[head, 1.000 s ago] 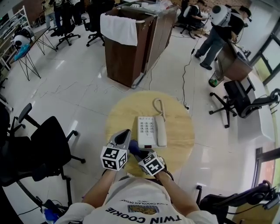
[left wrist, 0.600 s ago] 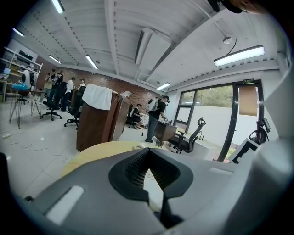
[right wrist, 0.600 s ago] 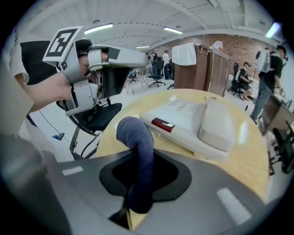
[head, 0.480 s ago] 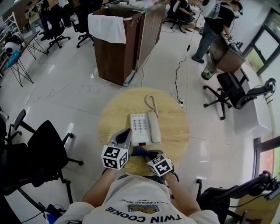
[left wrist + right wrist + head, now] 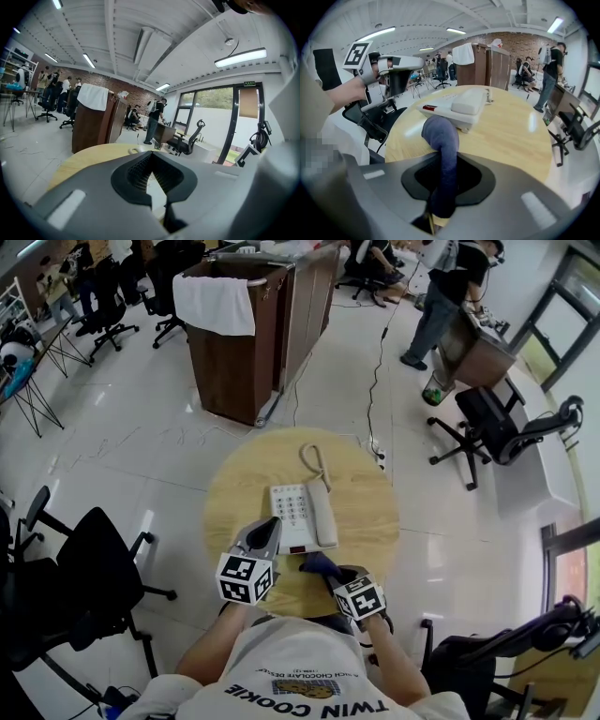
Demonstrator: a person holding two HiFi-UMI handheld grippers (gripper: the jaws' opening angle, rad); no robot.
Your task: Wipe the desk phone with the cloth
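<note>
A white desk phone [image 5: 300, 517] with its handset [image 5: 323, 512] on the cradle lies in the middle of a round wooden table [image 5: 366, 521]; its coiled cord [image 5: 312, 463] runs to the far side. My right gripper [image 5: 330, 571] hovers over the near table edge, shut on a dark blue cloth [image 5: 317, 563] just right of the phone's near corner. In the right gripper view the cloth [image 5: 442, 140] arches out of the jaws toward the phone [image 5: 459, 105]. My left gripper [image 5: 269, 525] stands shut and empty at the phone's near left corner, also seen as the left gripper [image 5: 396, 70].
A brown cabinet [image 5: 239, 362] with a white towel [image 5: 217, 304] stands beyond the table. Black office chairs sit at the left [image 5: 94, 563] and the right [image 5: 497, 427]. A cable [image 5: 380, 352] trails on the floor. People stand at desks far back.
My right gripper has carried the cloth to the right, away from the left gripper and along the phone's near end. The left gripper has stayed in place.
</note>
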